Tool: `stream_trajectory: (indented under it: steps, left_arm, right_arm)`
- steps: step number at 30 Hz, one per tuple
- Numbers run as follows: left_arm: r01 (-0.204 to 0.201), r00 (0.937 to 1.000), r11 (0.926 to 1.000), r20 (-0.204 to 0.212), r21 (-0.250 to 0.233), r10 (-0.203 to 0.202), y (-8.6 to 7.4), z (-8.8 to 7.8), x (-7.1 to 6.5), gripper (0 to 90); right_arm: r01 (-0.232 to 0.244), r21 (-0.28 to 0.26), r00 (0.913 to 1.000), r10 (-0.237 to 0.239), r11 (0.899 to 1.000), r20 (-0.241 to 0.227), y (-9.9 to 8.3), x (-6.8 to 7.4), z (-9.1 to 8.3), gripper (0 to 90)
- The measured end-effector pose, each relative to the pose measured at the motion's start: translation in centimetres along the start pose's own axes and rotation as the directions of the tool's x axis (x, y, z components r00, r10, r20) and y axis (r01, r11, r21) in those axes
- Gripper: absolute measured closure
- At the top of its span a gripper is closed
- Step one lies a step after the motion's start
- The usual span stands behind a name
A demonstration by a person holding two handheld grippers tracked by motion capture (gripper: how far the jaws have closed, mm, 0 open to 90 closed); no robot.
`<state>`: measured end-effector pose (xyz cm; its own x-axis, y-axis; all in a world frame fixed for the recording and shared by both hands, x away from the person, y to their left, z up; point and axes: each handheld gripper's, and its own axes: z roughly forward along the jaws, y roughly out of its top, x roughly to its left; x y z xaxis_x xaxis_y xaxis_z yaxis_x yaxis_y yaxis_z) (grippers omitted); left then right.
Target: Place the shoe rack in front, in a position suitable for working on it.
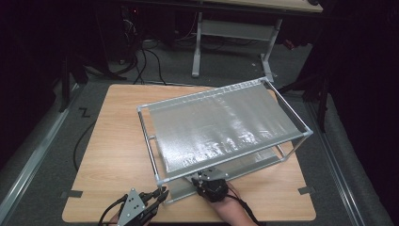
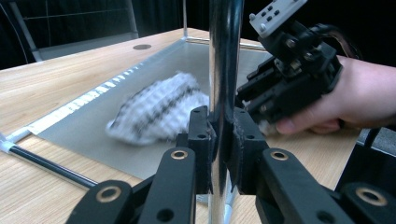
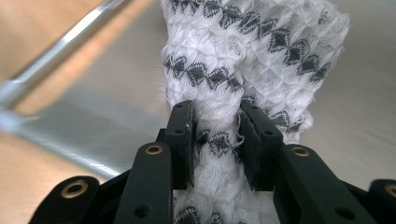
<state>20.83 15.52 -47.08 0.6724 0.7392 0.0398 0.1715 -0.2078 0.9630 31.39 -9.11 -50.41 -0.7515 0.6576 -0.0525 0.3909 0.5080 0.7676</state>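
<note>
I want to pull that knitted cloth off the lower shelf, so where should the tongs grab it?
Probably the bunched fold at the near end of the black-and-white knitted cloth, where the right tongs already pinch it. Come in level from the rack's open front, under the upper shelf; the gathered ridge stands proud of the flat lower sheet.

Black claw (image 2: 219, 135) – brass rivets, grey three-cornered plate (image 1: 131, 205).
</note>
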Motion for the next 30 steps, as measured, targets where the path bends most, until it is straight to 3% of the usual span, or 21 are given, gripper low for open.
stream_trajectory:
  steps: [1,9,13,18,22,25,30]
  left_arm:
    - [0.0,1.0,1.0,0.0,0.0,0.0,0.0,0.0,0.0,80.4]
    - [-0.005,1.0,1.0,-0.001,0.003,0.005,0.0,0.0,0.0,80.4]
    - [-0.007,1.0,1.0,-0.001,0.004,0.007,0.0,0.0,0.0,80.4]
    - [-0.007,1.0,1.0,-0.001,0.003,0.007,0.0,0.0,0.0,80.4]
    - [-0.007,1.0,1.0,-0.003,0.004,0.007,0.0,0.0,0.0,80.3]
    - [-0.008,1.0,0.9999,-0.003,0.006,0.008,0.0,0.0,0.0,80.4]
    - [-0.007,1.0,1.0,0.0,0.005,0.007,0.0,0.0,0.0,80.4]
  right_arm:
    - [0.027,-0.005,0.9996,-0.027,1.0,-0.005,0.1,0.6,0.0,67.2]
    - [0.086,-0.037,0.9895,-0.09,0.996,-0.113,0.3,4.3,-0.5,67.1]
    - [0.095,-0.042,0.9829,-0.101,0.995,-0.154,0.3,4.9,-0.7,65.7]
    - [0.089,-0.077,0.9842,-0.1,0.993,-0.146,0.4,4.7,-1.2,45.9]
    - [0.085,-0.048,0.9865,-0.091,0.995,-0.136,0.3,4.5,-0.7,35.8]
    - [0.102,-0.009,0.9871,-0.102,0.995,-0.124,0.1,4.5,-0.2,35.7]
    - [0.139,-0.012,0.9841,-0.14,0.99,-0.109,-0.2,4.9,-0.4,48.5]
